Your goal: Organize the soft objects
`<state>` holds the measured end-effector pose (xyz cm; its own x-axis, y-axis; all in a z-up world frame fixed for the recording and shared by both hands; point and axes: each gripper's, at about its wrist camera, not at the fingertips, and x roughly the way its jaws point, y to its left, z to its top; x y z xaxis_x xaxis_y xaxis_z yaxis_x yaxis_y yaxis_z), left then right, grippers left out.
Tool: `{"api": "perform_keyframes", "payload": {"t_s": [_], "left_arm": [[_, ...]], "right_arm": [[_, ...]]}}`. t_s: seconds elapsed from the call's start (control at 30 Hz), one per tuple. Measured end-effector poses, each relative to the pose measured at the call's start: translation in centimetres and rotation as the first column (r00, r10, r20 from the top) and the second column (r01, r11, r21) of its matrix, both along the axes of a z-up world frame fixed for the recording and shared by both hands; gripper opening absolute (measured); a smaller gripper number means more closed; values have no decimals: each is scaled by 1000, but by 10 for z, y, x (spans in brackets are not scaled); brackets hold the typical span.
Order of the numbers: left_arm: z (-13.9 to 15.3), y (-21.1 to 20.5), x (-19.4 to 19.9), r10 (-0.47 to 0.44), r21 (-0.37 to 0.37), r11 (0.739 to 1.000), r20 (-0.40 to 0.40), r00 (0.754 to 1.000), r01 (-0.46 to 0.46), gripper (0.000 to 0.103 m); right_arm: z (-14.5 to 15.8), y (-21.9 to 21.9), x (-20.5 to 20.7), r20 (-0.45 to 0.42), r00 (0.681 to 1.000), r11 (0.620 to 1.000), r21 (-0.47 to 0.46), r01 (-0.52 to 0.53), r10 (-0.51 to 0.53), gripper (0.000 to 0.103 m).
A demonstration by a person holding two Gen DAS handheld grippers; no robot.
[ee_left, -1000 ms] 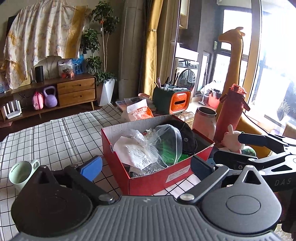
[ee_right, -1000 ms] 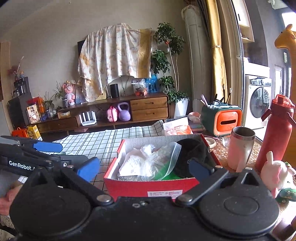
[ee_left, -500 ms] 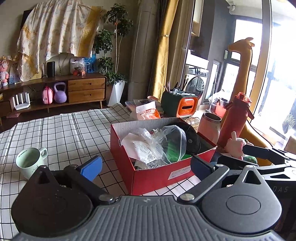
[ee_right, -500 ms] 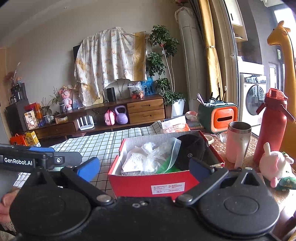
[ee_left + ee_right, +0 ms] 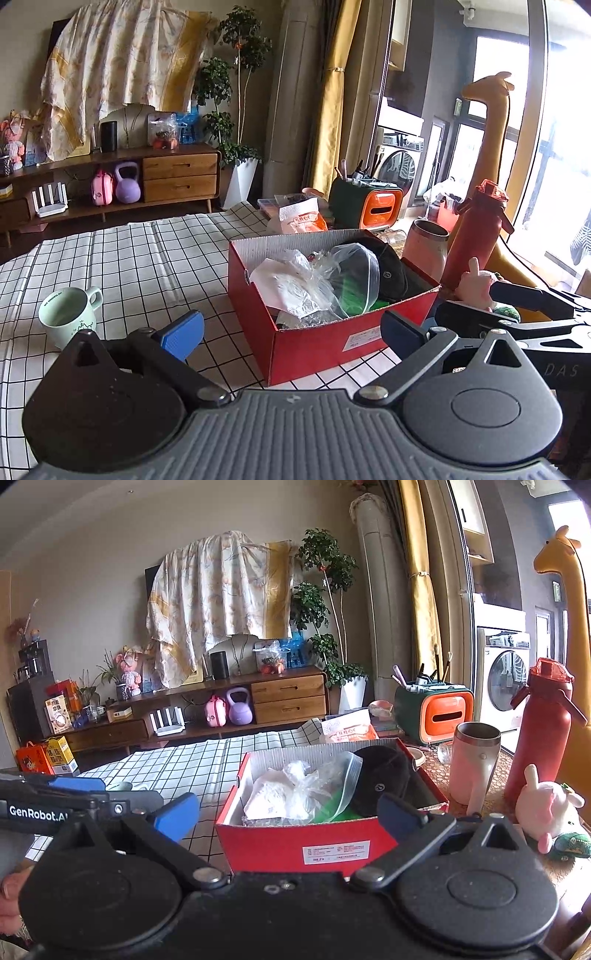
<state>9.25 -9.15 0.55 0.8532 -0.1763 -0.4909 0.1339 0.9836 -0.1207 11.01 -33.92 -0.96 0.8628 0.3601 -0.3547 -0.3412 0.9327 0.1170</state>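
Observation:
A red cardboard box (image 5: 325,343) (image 5: 295,843) stands on the checked tablecloth, holding crumpled clear plastic bags (image 5: 314,280) (image 5: 299,794), something green under them and a black cap (image 5: 388,266) (image 5: 380,775). A pink plush toy (image 5: 546,808) (image 5: 478,282) lies to the right of the box. My left gripper (image 5: 291,330) is open, held back from the box's near corner with nothing between its blue pads. My right gripper (image 5: 288,812) is open too, facing the box's labelled front, empty.
A mint mug (image 5: 70,317) sits left of the box. Right of it stand a pink steel tumbler (image 5: 474,768), a red bottle (image 5: 539,731) and an orange-green organiser (image 5: 434,709). A snack bag (image 5: 347,729) lies behind the box. A hand (image 5: 9,897) shows at the left edge.
Both grippers have drawn back and lifted slightly, so the box sits a little lower and farther in each view. Both stay open and empty.

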Motion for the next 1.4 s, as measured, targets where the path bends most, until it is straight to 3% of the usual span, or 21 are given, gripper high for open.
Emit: {"api": "perform_keyframes", "payload": {"t_s": [1.4], "left_arm": [[2, -5, -1, 8, 45, 999, 16, 1000, -9, 102]], "right_arm": [[-5, -1, 3, -26, 999, 1000, -6, 29, -29, 103]]}}
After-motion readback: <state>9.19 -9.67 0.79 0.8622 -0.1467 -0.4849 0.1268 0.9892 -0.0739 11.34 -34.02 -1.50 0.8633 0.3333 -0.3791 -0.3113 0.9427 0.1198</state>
